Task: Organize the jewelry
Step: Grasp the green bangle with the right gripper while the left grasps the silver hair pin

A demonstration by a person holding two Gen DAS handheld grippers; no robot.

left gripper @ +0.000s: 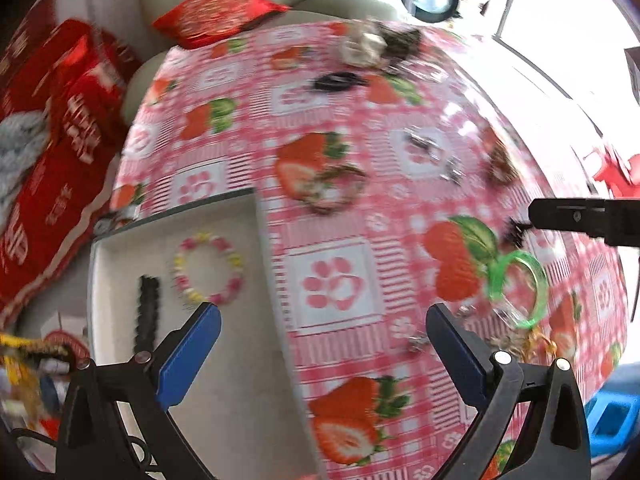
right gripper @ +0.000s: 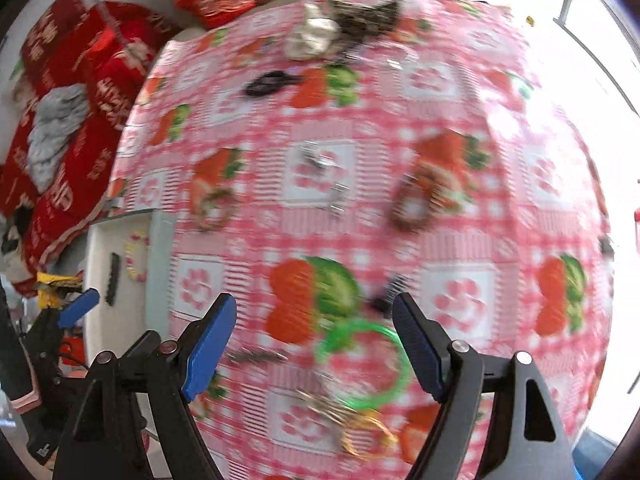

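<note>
Since both my jaws are spread and empty, the green bangle [right gripper: 362, 362] lying flat on the desk [right gripper: 400, 208] sits right between my right jaws, well off right of my left ones, so right's closer.

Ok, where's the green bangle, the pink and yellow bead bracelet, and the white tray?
green bangle [left gripper: 538, 276], left wrist view, on its right-hand rim.
pink and yellow bead bracelet [left gripper: 236, 258], left wrist view, on the beads at its right side.
white tray [left gripper: 224, 380], left wrist view, on its bare floor.
</note>
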